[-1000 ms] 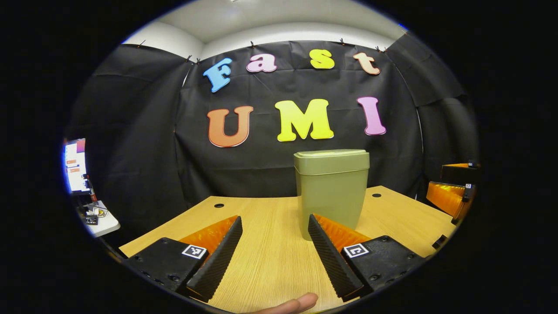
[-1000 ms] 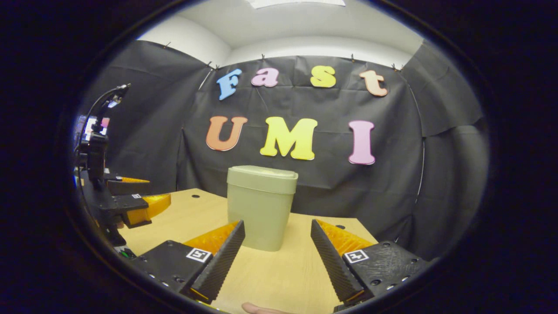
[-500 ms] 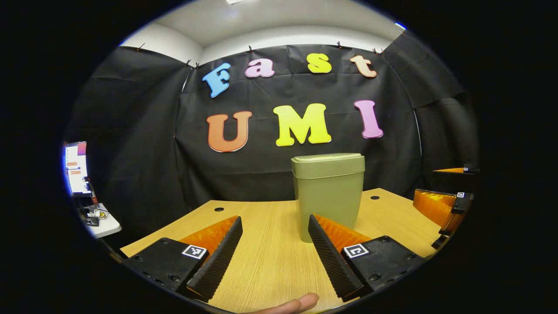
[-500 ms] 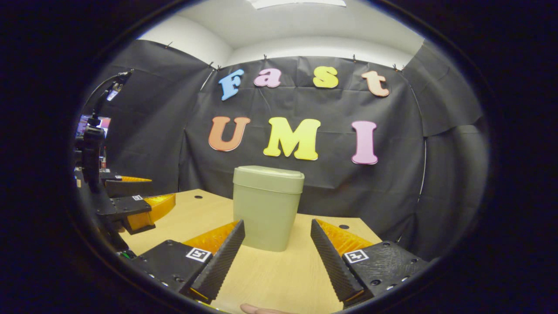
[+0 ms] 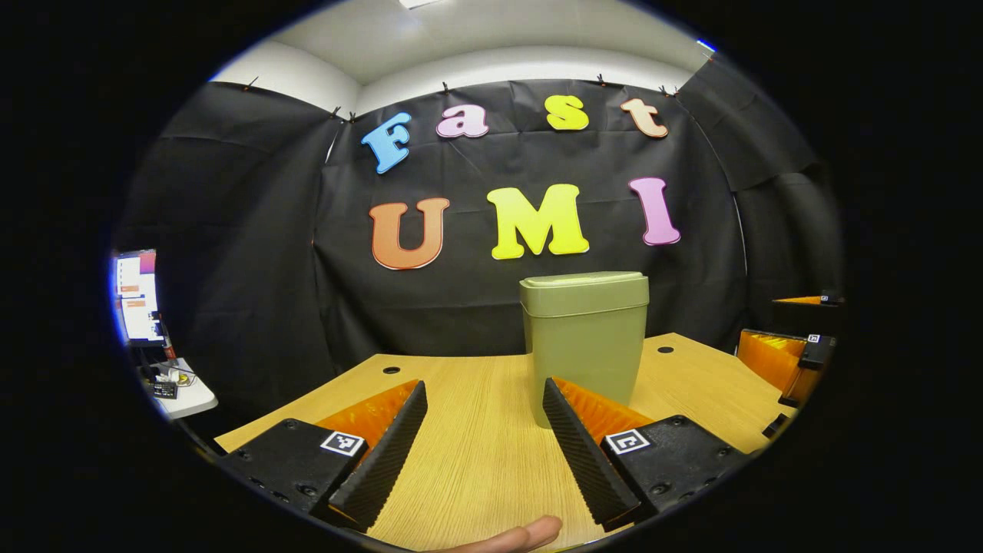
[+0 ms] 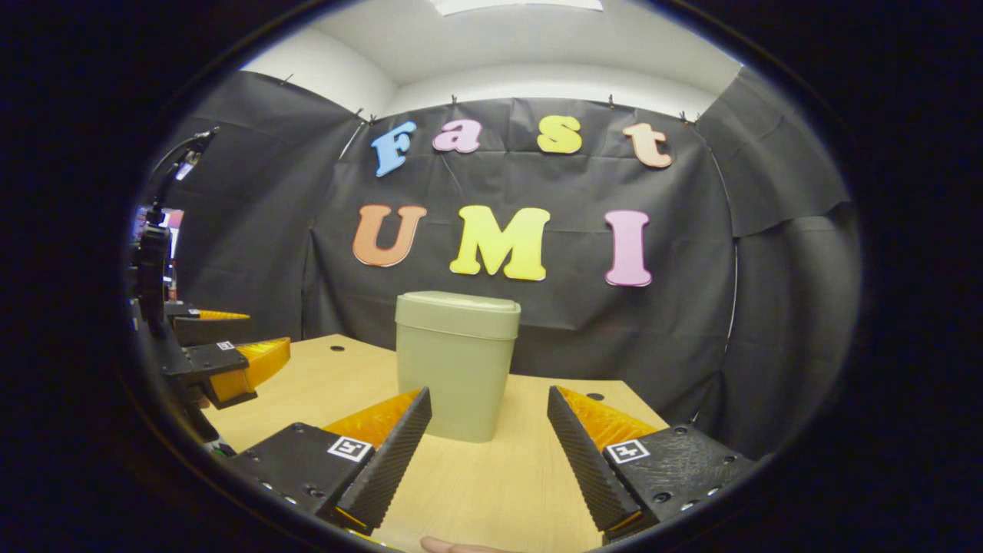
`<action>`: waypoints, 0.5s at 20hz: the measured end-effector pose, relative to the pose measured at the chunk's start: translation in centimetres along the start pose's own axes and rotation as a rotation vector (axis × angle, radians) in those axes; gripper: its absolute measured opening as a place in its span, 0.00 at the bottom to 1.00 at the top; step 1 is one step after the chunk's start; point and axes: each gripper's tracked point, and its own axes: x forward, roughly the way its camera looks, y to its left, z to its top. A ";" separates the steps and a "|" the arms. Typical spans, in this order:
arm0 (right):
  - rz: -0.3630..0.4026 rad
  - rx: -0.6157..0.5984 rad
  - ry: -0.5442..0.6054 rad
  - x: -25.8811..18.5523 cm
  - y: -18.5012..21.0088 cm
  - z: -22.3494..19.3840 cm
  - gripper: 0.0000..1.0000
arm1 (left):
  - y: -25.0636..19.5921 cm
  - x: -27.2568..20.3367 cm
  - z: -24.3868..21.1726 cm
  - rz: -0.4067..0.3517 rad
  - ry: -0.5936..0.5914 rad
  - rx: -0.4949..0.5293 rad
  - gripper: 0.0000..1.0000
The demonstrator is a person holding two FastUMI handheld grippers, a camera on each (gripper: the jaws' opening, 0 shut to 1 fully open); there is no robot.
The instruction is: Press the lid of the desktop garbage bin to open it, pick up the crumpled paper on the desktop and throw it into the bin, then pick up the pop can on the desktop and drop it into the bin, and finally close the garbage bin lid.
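Both the left gripper [image 5: 484, 399] and right gripper [image 6: 488, 403] are held spread, empty, before the lidded olive-green plastic bin [image 5: 584, 338] on the light wooden desktop [image 5: 476, 461].

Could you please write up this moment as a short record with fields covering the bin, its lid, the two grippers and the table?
bin: green desktop garbage bin, standing upright on the table toward the back wall
lid: lid shut, nothing touching it
left gripper: left gripper, jaws open and empty, held over the table short of the bin
right gripper: right gripper, jaws open and empty, also short of the bin
table: wooden table, with small round holes near its far edge
side desk: monitor lit at far left
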 end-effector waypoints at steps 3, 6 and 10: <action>-0.015 0.003 0.002 0.1 -0.4 -0.2 0.95 | -0.2 0.3 -0.3 -0.005 0.008 0.001 0.98; -0.012 0.007 0.007 0.0 -0.2 -0.4 0.95 | -0.2 0.3 -0.5 -0.003 0.016 -0.006 0.98; -0.010 -0.008 0.005 0.0 0.1 -0.5 0.95 | -0.3 0.5 -0.8 -0.008 0.026 -0.004 0.98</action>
